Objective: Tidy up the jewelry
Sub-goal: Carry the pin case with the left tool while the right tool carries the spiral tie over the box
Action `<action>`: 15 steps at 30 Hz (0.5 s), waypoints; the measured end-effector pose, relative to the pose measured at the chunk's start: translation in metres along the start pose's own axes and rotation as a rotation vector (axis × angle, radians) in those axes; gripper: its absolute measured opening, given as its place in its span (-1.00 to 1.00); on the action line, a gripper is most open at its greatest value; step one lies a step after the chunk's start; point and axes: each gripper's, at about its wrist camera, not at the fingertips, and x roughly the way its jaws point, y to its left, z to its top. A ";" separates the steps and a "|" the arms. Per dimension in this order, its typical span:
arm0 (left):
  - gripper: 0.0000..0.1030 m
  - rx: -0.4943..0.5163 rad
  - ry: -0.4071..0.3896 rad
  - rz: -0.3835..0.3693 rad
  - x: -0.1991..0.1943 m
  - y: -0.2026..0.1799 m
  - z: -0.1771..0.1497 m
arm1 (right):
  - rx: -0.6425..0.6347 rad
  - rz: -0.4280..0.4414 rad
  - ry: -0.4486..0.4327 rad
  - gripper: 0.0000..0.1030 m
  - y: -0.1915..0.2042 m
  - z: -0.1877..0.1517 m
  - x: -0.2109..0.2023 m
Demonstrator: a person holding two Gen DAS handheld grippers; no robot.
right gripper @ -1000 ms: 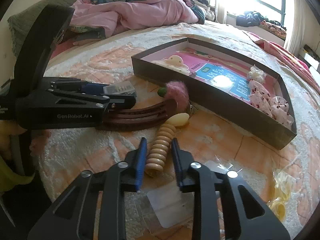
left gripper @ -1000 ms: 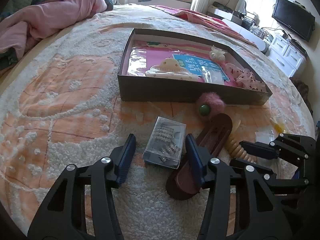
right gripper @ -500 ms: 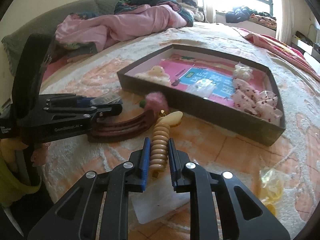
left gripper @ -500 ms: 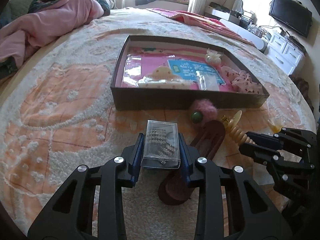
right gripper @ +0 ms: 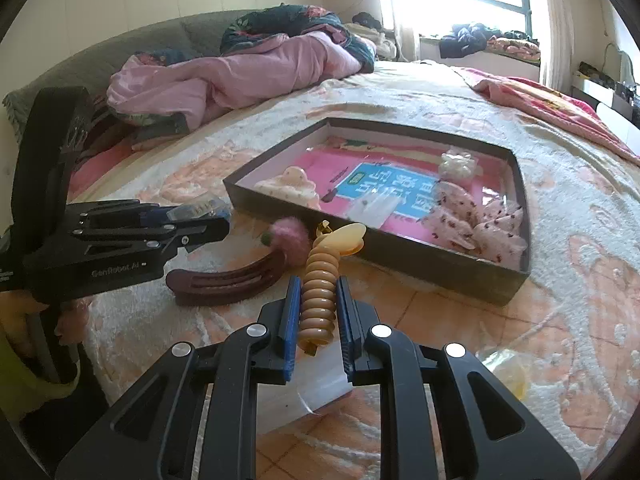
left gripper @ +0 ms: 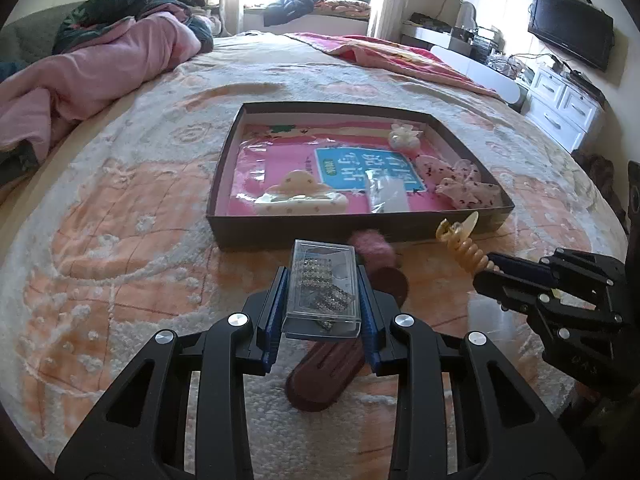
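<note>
My left gripper [left gripper: 322, 308] is shut on a clear plastic case of sparkly hair clips [left gripper: 323, 294] and holds it above the bedspread, short of the dark shallow box [left gripper: 320, 230]. My right gripper [right gripper: 318, 320] is shut on a tan ribbed hair claw [right gripper: 322, 284], lifted in front of the box [right gripper: 400, 250]. The claw also shows in the left wrist view [left gripper: 464, 242]. A dark brown hair clip [right gripper: 228, 278] and a pink pompom tie [right gripper: 290, 240] lie on the bed before the box. The box holds a cream clip [left gripper: 300, 196], white flower clip [left gripper: 404, 138] and pink scrunchies [left gripper: 464, 184].
A clear plastic bag [right gripper: 308, 392] lies under my right gripper and a yellowish bag [right gripper: 504, 372] to its right. A pink duvet [left gripper: 80, 76] is piled at the far left of the bed. A white dresser [left gripper: 564, 104] and TV [left gripper: 570, 38] stand at the right.
My left gripper closed on the clear case and lifted it toward the box. My right gripper closed on the tan claw and raised it off the bed.
</note>
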 end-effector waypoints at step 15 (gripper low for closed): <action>-0.52 0.017 -0.023 -0.020 -0.002 -0.025 0.015 | 0.038 -0.050 -0.072 -0.67 -0.025 0.008 -0.024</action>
